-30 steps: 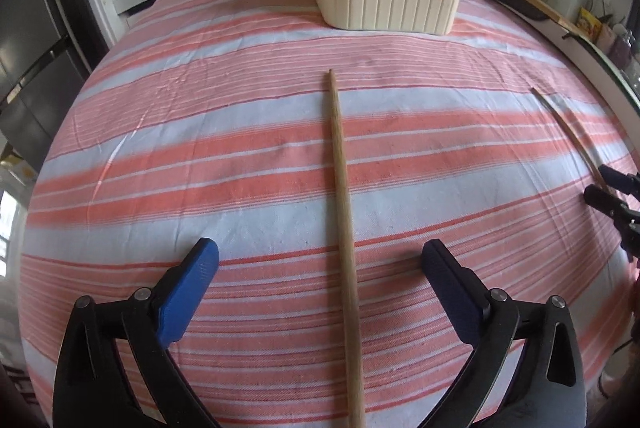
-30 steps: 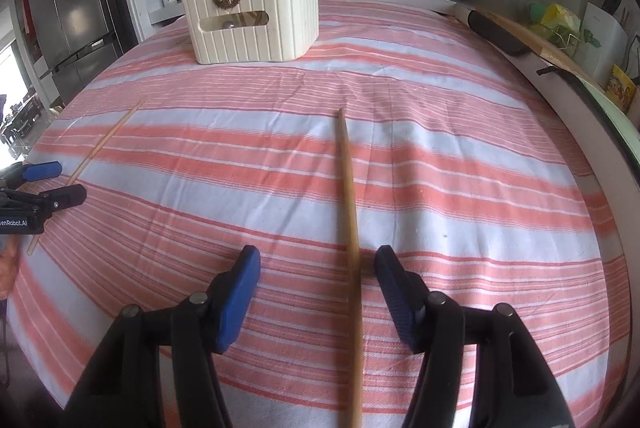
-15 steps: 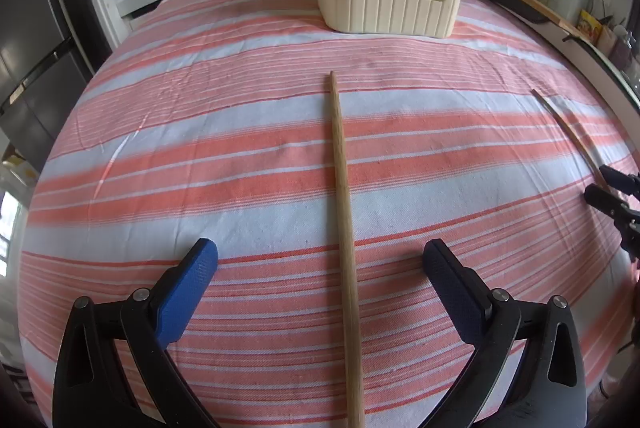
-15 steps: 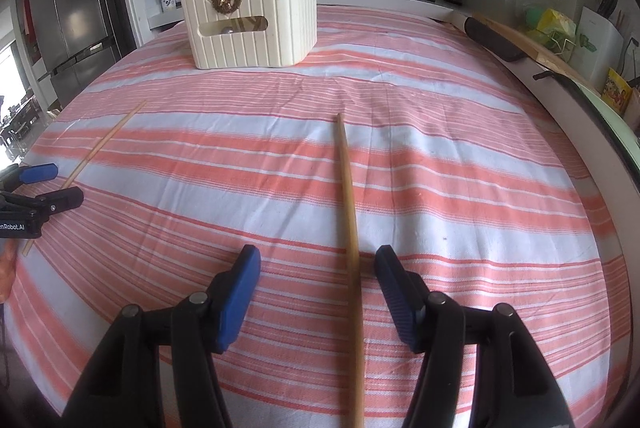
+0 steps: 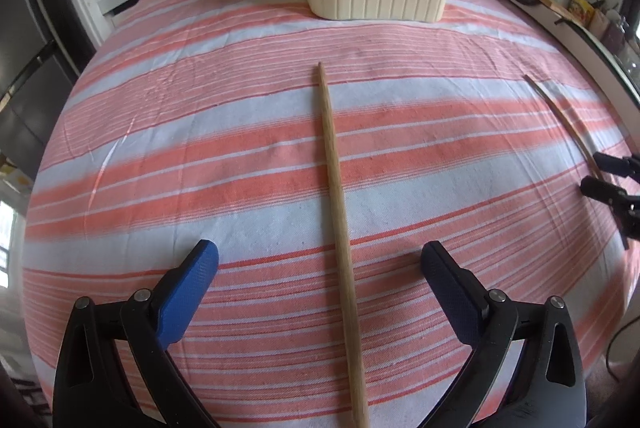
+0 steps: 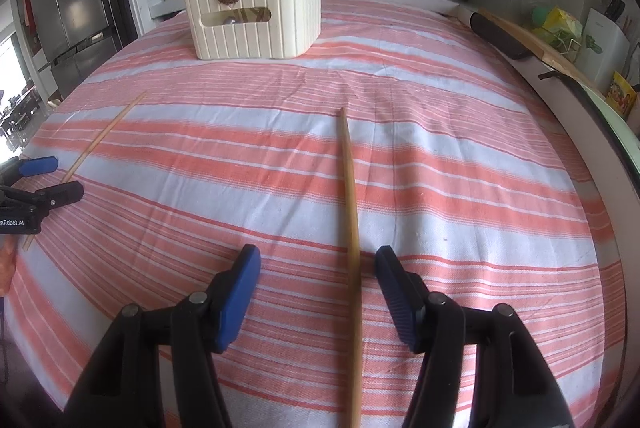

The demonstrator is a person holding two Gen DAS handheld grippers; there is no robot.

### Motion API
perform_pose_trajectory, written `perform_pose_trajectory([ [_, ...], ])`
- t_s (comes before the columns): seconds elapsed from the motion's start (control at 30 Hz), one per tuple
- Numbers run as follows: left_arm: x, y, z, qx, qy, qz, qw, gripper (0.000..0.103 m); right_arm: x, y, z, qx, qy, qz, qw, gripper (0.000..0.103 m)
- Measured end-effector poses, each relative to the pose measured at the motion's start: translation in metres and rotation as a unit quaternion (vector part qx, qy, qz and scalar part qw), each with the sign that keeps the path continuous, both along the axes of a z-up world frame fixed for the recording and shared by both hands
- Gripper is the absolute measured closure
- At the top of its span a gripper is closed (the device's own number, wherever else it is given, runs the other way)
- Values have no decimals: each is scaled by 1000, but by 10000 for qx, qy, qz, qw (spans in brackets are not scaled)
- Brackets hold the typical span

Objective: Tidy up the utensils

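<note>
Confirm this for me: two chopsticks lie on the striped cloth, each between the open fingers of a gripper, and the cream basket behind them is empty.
Not quite. The basket is not empty: the right wrist view shows sticks rising above its rim and things behind its handle slot. The rest holds: one chopstick lies inside the open left gripper, the other chopstick inside the open right gripper, both on the striped cloth.

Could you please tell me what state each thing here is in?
Left tool: open, astride a chopstick.
Right tool: open, astride the other chopstick.
Left chopstick: flat on cloth, ungripped.
Right chopstick: flat on cloth, ungripped.
Box: upright, holding utensils.
</note>
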State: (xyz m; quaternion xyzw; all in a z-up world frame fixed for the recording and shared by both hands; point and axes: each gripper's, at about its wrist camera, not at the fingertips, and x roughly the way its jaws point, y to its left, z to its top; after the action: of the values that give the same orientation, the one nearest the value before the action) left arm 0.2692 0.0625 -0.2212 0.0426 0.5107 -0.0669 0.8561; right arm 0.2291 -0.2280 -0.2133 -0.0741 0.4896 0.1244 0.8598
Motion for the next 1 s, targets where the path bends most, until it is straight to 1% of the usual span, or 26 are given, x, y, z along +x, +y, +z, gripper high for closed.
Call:
perform_pose_trajectory([
  [0.07, 7, 2, 9, -61, 0, -188, 9998, 3, 15, -5, 5, 123, 471, 191, 9986, 42],
  [0.13, 19, 3, 17, -168, 147, -370, 9991, 3, 30, -13, 13, 307, 711, 254, 9967, 45],
  [0.2, 32, 2, 20, -228, 248, -501, 9982, 4, 46, -14, 13, 281, 1007, 388, 9938, 45],
  [0.23, 37, 0, 19, -190, 290, -544, 9979, 6, 54, -14, 12, 254, 1117, 411, 9926, 49],
  [0.27, 45, -2, 18, -97, 331, -573, 9978, 8, 62, -13, 10, 209, 1175, 404, 9920, 54],
  [0.3, 49, -3, 15, -35, 354, -571, 9977, 11, 68, -12, 9, 165, 1217, 411, 9916, 55],
  [0.33, 55, -3, 12, -17, 405, -555, 9976, 13, 76, -11, 7, 121, 1272, 435, 9908, 56],
  [0.37, 62, -3, 8, -37, 483, -509, 9975, 15, 83, -9, 6, 83, 1292, 456, 9905, 60],
  [0.43, 73, -3, 1, -50, 616, -427, 9972, 24, 96, -5, 6, -20, 1307, 512, 9901, 64],
  [0.47, 78, -3, 2, 25, 571, -393, 9976, 24, 103, -1, 6, -65, 1336, 555, 9895, 67],
  [0.5, 83, -6, 3, 96, 539, -398, 9977, 34, 110, 2, 5, -101, 1386, 593, 9885, 69],
  [0.53, 87, -8, 4, 115, 511, -432, 9977, 51, 117, 5, 5, -152, 1411, 631, 9879, 73],
  [0.57, 90, -11, 5, 41, 511, -487, 9975, 63, 125, 8, 5, -204, 1432, 654, 9873, 80],
  [0.6, 93, -13, 6, -3, 490, -507, 9975, 81, 132, 10, 5, -240, 1456, 645, 9869, 86],
  [0.63, 96, -14, 6, -64, 477, -522, 9975, 96, 139, 11, 4, -215, 1481, 630, 9867, 96],
  [0.67, 98, -14, 7, -110, 449, -500, 9977, 97, 145, 12, 4, -164, 1484, 613, 9869, 96],
  [0.73, 98, -11, 10, -184, 357, -381, 9985, 98, 153, 10, 6, -47, 1381, 483, 9892, 97],
  [0.8, 90, -3, 23, -360, 84, -264, 9990, 98, 152, 8, 19, 221, 1137, 417, 9924, 97],
  [0.9, 67, 10, 59, -671, -460, -163, 9966, 98, 133, 5, 56, 663, 496, 496, 9953, 97],
  [1.0, 34, 21, 105, -958, -1154, -234, 9884, 98, 103, 8, 100, 869, -176, 688, 9937, 97],
])
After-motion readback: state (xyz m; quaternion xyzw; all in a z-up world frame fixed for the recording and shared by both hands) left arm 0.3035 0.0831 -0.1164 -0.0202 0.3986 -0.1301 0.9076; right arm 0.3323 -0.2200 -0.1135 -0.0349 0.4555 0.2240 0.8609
